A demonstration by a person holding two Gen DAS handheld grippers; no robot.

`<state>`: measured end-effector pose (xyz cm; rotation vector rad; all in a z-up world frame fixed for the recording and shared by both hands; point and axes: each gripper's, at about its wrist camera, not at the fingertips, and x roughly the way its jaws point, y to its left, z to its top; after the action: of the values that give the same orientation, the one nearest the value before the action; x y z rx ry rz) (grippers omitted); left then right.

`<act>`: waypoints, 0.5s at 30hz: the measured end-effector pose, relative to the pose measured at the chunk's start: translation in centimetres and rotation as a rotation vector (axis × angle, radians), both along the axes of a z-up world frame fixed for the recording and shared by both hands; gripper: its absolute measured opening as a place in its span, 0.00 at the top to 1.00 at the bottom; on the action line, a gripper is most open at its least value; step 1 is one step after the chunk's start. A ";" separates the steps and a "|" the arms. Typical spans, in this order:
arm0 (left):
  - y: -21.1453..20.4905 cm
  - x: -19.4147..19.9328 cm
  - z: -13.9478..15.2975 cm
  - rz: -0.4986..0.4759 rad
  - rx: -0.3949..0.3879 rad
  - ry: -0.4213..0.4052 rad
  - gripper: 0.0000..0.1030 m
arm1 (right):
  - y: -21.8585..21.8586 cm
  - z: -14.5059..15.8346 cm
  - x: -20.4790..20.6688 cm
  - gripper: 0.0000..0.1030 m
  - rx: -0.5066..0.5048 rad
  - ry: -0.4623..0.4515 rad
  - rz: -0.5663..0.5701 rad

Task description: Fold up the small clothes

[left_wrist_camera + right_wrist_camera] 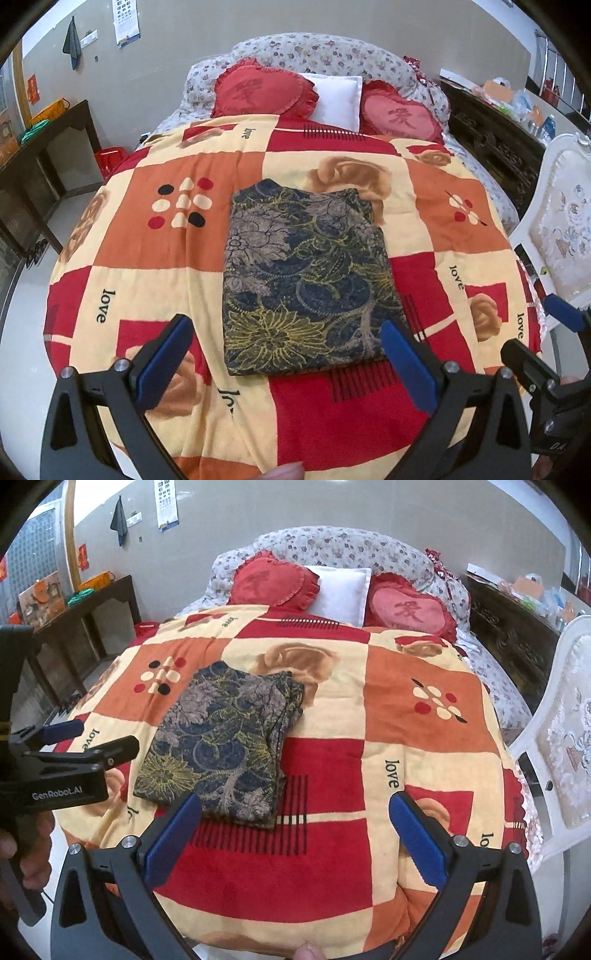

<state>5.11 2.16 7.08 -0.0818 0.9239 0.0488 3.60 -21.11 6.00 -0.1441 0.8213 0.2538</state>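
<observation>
Both grippers were just hanging in the air with nothing in them. The left gripper (286,363) had its blue-padded fingers (406,371) spread wide apart, pointing toward the far side. The right gripper (295,840) looked the same, jaws wide open and empty. They sat side by side, the right one poking into the left camera's right edge (546,354) and the left one showing at the right camera's left edge (70,746). A fingertip peeked in at the near edge of each view.
</observation>
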 end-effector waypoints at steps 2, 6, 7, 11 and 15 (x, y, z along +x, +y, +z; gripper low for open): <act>0.1 0.0 -0.2 0.003 -0.001 0.005 0.00 | 0.0 -0.1 0.0 0.00 -0.003 0.002 0.002; 0.1 0.1 -0.4 0.007 -0.009 0.015 0.00 | 0.0 -0.2 0.0 0.00 -0.002 0.002 0.004; 0.1 0.1 -0.5 0.008 -0.007 0.015 0.00 | -0.1 -0.3 0.0 0.00 -0.001 0.005 0.004; 0.0 0.2 -0.7 0.007 -0.007 0.022 0.00 | -0.1 -0.4 0.2 0.00 -0.006 0.010 -0.001; -0.2 0.4 -1.1 0.004 -0.002 0.030 0.00 | -0.1 -0.8 0.6 0.00 -0.022 0.020 -0.008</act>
<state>5.47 1.96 5.93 -0.0854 0.9538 0.0528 4.15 -21.26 5.16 -0.1587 0.8442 0.2391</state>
